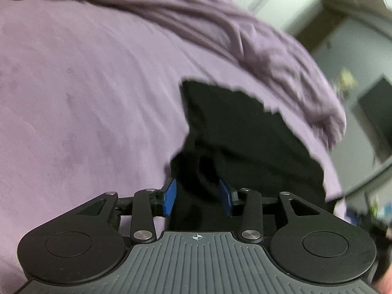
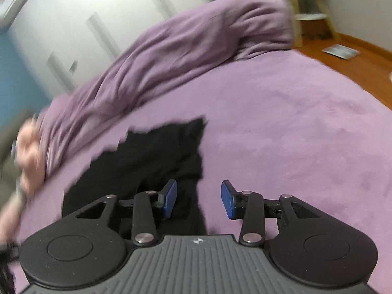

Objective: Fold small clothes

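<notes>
A small black garment (image 1: 245, 134) lies partly folded on the purple bed sheet (image 1: 85, 98). In the left wrist view my left gripper (image 1: 198, 197) stands open right over the garment's near end. Black cloth lies between its blue pads (image 1: 170, 197), which do not press on it. In the right wrist view the same garment (image 2: 152, 156) spreads to the left of centre. My right gripper (image 2: 199, 199) is open at the garment's near right edge. Its left pad (image 2: 170, 198) is over the black cloth and its right pad over bare sheet (image 2: 281, 134).
A bunched purple blanket (image 2: 171, 49) runs along the far side of the bed, also seen as a ridge of blanket (image 1: 245, 36). A person's blurred hand (image 2: 29, 152) is at the left. Wooden floor (image 2: 355, 61) and a shelf (image 2: 308, 12) lie beyond the bed's right edge.
</notes>
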Demonstrator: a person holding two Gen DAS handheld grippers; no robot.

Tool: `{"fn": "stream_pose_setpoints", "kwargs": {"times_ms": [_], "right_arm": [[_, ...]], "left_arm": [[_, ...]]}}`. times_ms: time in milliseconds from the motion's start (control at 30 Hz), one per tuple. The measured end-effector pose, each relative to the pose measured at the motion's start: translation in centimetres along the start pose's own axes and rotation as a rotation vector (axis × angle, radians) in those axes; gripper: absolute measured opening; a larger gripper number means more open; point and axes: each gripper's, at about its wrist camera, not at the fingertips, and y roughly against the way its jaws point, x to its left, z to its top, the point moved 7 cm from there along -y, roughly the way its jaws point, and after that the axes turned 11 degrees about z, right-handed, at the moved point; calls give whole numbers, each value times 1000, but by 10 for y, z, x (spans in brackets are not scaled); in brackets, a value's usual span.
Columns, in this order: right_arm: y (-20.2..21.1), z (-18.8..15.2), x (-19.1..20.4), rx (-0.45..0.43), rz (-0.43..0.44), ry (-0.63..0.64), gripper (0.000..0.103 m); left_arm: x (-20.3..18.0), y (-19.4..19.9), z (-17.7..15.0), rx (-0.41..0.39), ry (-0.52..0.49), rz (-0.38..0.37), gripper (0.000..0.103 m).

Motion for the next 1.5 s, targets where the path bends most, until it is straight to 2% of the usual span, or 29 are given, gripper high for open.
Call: {"fn": "stream_pose_setpoints", "kwargs": {"times_ms": [100,200,300,367,400,433,467,500,567,633,733,900,1100,1167,1233,1333,1433,1500], "right_arm": [[-20,-9,17,92,-3,142,41],[-40,-14,36,121,-21,313,56],[-58,-15,49,126,-7,380,53],[-67,-11,51,117,9,355,41],[-70,-9,51,116,23,339,29],[-72,-9,51,118,35,324,16],[-76,-8,51,119,41,313,10],[-78,-7,49,119,38,310,7],[-80,-5,47,107,14,309,6],[-77,-5,48,96,21,307,6],[-67,-2,48,67,21,294,5],[-46,12,47,0,52,202,5],[-28,50,59,-95,111,142,4],[-32,65,60,-121,92,135,4],[-44,77,59,-130,60,141,4],[-74,89,50,-110,18,100,3],[-103,92,41,-71,-49,84,3],[-122,89,37,-24,-78,91,3]], "left_arm": [[-1,0,-6,-6,-39,-13,48],[-6,-8,-6,22,-90,-8,50],[-18,-22,0,26,-163,19,48],[-27,-31,5,-5,-187,21,46],[-31,-34,9,-22,-203,31,46],[-35,-37,11,-40,-221,31,40],[-39,-39,13,-58,-236,27,29],[-42,-41,15,-66,-255,30,24],[-47,-42,16,-91,-296,51,13],[-50,-41,15,-118,-325,57,10],[-53,-35,15,-158,-343,94,9],[-55,-7,27,-226,-273,83,8],[-75,27,73,-331,-225,79,8],[-82,23,90,-357,-227,108,8],[-87,10,104,-357,-228,138,8],[-90,-26,119,-311,-197,166,8],[-84,-58,123,-252,-152,188,8],[-83,-73,122,-231,-161,205,8]]}}
